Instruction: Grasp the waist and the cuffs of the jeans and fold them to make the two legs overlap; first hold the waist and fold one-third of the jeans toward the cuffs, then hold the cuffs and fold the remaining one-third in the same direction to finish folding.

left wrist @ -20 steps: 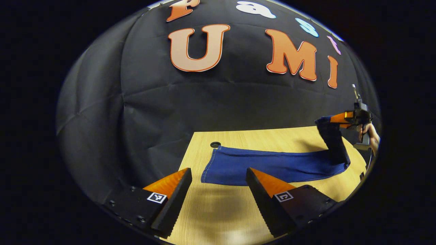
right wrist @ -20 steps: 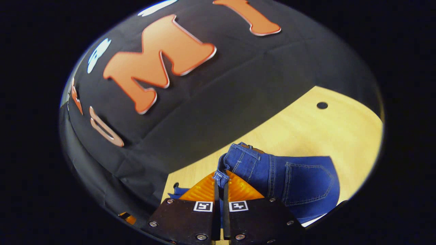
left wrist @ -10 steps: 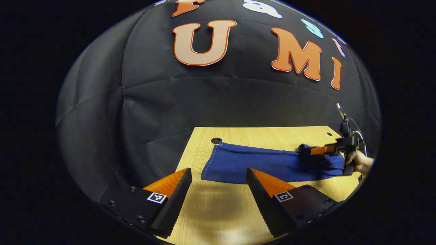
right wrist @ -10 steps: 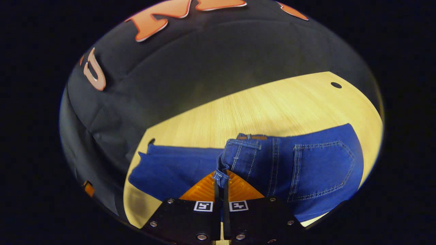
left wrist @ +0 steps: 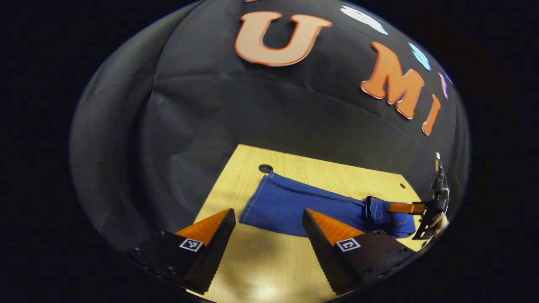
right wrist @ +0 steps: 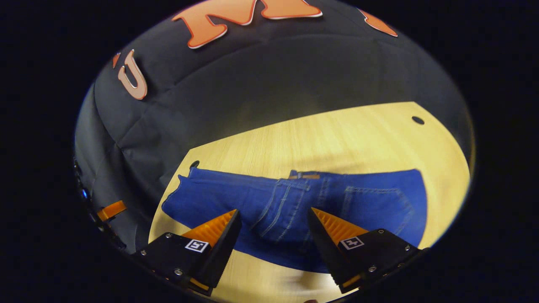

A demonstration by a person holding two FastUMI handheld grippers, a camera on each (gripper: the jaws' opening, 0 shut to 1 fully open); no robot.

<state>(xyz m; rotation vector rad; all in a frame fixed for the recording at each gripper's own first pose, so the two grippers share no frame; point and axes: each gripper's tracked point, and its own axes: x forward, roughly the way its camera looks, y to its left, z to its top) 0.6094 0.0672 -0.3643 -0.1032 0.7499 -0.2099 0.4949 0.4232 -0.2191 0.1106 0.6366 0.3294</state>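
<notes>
The blue jeans (left wrist: 294, 202) lie flat on the wooden table (left wrist: 337, 172), legs overlapping, cuffs at the left end. The waist part (right wrist: 303, 185) is folded over the legs, its back pocket (right wrist: 379, 202) facing up. My right gripper (right wrist: 274, 213) hangs open just above the folded waist, touching no cloth. In the left gripper view that same right gripper (left wrist: 404, 207) sits at the far right beside the fold. My left gripper (left wrist: 268, 212) is open over the table's near edge, just short of the cuff end (left wrist: 252, 206).
A round hole (left wrist: 265, 168) in the tabletop lies next to the cuffs, and a smaller hole (right wrist: 417, 120) sits at the far right corner. The black cloth wall rises directly behind the table. Bare wood (right wrist: 337, 134) stretches beyond the jeans.
The right gripper carried the waist down onto the legs, then opened and let it go. The left gripper stayed open and tilted slightly.
</notes>
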